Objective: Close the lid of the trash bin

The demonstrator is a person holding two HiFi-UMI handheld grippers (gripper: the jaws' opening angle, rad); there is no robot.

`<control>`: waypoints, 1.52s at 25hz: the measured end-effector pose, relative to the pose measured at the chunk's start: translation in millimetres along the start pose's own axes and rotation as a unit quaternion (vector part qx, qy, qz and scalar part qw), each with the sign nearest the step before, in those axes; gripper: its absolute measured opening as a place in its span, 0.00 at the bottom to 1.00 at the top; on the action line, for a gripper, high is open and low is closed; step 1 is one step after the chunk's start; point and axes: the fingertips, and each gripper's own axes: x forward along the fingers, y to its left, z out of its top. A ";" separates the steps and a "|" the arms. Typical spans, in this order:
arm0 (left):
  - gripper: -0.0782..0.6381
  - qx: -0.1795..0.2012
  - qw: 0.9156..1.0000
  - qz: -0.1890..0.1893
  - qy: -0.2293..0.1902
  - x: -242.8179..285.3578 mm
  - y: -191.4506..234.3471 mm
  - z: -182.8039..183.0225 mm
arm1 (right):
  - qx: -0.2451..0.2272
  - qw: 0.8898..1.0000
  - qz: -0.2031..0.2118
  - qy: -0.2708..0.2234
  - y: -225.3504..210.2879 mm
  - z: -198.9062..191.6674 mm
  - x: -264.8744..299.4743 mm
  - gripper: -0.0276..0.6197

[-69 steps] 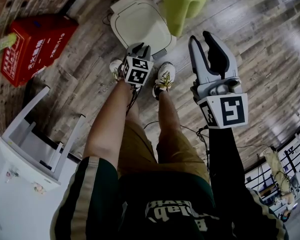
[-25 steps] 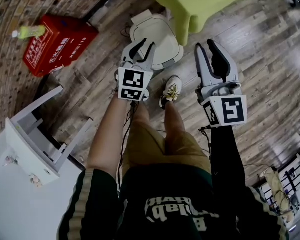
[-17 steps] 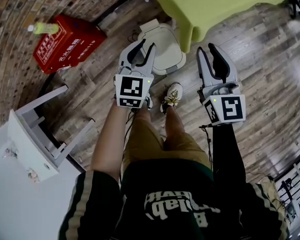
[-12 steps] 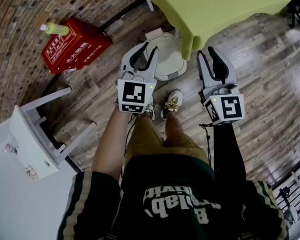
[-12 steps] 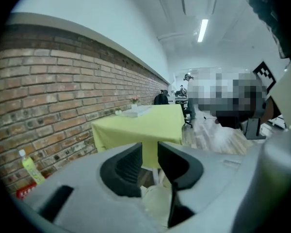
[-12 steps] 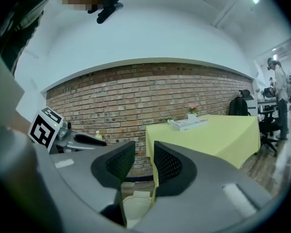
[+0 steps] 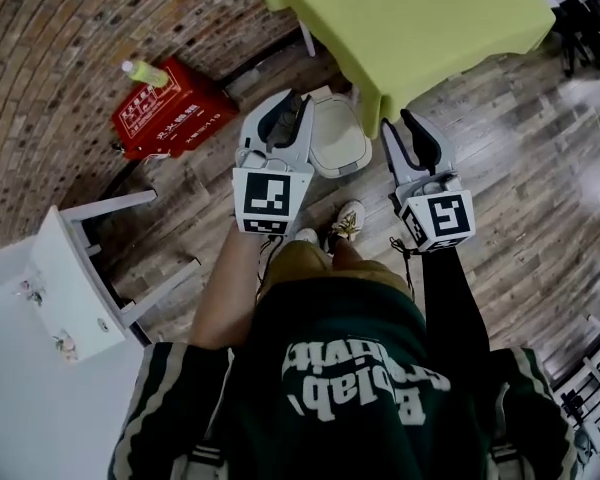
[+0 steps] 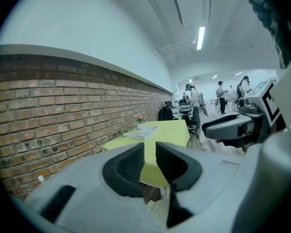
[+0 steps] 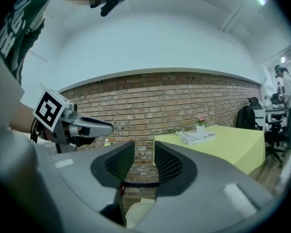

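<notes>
Both grippers are rising away from the floor compared with the earlier frames, and the trash bin (image 7: 340, 138) is looking smaller beneath them as I am bringing the rig upright.

At far left, a glossy red box (image 7: 172, 121) with white lettering is sitting against the rough brick wall (image 7: 50, 48), and a pale green bottle (image 7: 146, 72) is lying on top of it.

Next, I am carrying the left gripper (image 7: 294, 100) just left of the bin. Its jaws have just been closing, so only a narrow gap is showing between the ribbed black pads, with nothing in it.

The bin is standing on the grey plank floor (image 7: 510, 168) at the near corner of the table. It is a rounded cream plastic tub, and its smooth lid is lying flat on the rim. I am judging the closing done, with only the withdrawal left.

Right of it, I am holding the right gripper (image 7: 398, 123) with its jaws parted and just been opening, gripping nothing.

Behind, a matte yellow-green cloth (image 7: 410, 18) is draping the table.
</notes>
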 end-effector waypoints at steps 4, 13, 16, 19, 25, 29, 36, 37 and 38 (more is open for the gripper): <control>0.22 0.001 1.000 -0.009 -0.014 -27.2 3.8 22.3 | -0.032 0.999 0.018 -0.007 25.6 26.0 -8.8 0.27; 0.12 0.019 0.999 -0.025 -0.041 -104.7 22.5 43.1 | -0.065 0.997 0.017 -0.030 78.5 64.7 -35.5 0.06; 0.12 0.014 0.998 -0.036 -0.051 -128.5 23.0 46.1 | -0.065 0.997 0.028 -0.035 101.9 75.6 -42.7 0.06; 0.12 0.024 0.997 -0.036 -0.056 -148.4 25.7 49.7 | -0.072 0.997 0.019 -0.037 117.5 82.4 -49.6 0.06; 0.12 0.028 0.997 -0.033 -0.064 -185.2 43.0 48.6 | -0.078 0.996 0.000 -0.041 145.7 89.5 -65.9 0.06; 0.12 0.013 0.996 -0.035 -0.076 -202.9 52.5 48.7 | -0.080 0.996 -0.010 -0.040 163.4 87.7 -74.1 0.06; 0.12 0.008 0.994 -0.048 -0.096 -225.2 47.4 52.3 | -0.086 0.995 -0.025 -0.040 186.2 83.6 -89.3 0.06; 0.12 0.007 0.994 -0.050 -0.098 -227.2 46.6 52.0 | -0.087 0.995 -0.027 -0.041 188.6 83.4 -90.4 0.06; 0.12 0.007 0.994 -0.052 -0.099 -229.0 46.5 51.3 | -0.087 0.995 -0.027 -0.041 191.1 83.3 -90.9 0.06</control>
